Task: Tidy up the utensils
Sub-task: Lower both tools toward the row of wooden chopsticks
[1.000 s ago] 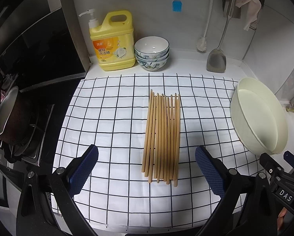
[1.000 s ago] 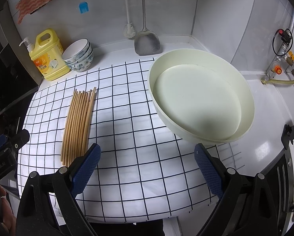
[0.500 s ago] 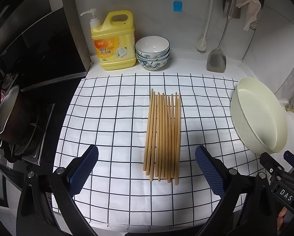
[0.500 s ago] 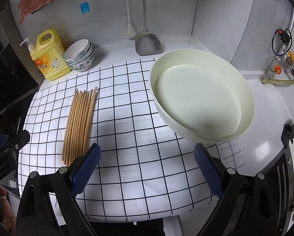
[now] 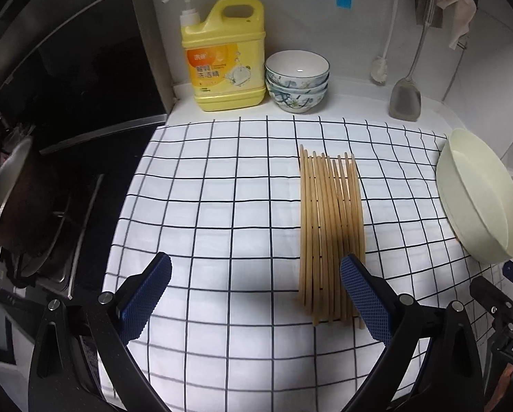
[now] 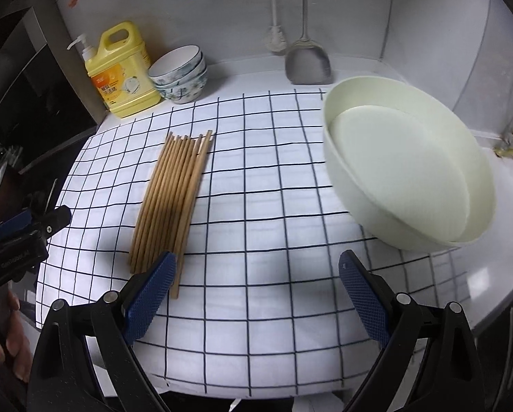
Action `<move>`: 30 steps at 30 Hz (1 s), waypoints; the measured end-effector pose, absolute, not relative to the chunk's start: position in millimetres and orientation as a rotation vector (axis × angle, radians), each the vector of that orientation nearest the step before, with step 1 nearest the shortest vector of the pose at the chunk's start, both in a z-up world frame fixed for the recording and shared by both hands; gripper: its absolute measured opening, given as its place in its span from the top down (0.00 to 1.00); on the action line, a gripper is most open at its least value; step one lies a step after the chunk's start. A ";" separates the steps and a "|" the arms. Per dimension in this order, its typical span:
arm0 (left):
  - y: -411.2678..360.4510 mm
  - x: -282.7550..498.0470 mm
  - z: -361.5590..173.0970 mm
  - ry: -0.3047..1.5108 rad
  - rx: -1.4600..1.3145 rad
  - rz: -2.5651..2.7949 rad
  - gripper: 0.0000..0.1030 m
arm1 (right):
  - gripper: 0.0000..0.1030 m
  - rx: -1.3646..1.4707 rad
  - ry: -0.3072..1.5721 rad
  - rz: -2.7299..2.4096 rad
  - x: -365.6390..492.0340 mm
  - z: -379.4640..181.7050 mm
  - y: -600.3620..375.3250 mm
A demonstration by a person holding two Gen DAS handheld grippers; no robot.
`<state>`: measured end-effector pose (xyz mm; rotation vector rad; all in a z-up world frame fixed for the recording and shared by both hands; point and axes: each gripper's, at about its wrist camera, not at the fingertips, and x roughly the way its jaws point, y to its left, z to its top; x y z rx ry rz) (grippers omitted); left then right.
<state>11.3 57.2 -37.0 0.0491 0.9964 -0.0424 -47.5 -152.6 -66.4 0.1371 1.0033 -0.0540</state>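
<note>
Both grippers' fingers gape empty (chopsticks' near ends seemingly hidden).

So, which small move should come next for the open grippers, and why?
Probably slide the left gripper right and down so its open jaws straddle the near ends of the chopsticks. They lie loose on the checked cloth, only its right finger overlaps them, and the cream basin waits empty.
</note>
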 end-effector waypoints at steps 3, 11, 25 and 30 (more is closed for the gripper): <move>64.3 20.3 -53.2 0.985 0.065 -0.074 0.06 | 0.11 0.146 1.005 -0.051 -37.9 -84.1 -146.2; 67.9 45.6 -84.9 0.944 0.106 -0.124 0.06 | 0.11 0.218 0.997 -0.063 -10.6 -125.8 -130.1; 75.5 63.2 -115.5 0.952 0.115 -0.124 0.06 | 0.11 0.095 1.011 -0.078 37.3 -161.0 -104.2; 72.0 64.2 -122.2 0.977 0.087 -0.157 0.06 | 0.11 0.065 1.015 -0.088 37.9 -165.7 -106.7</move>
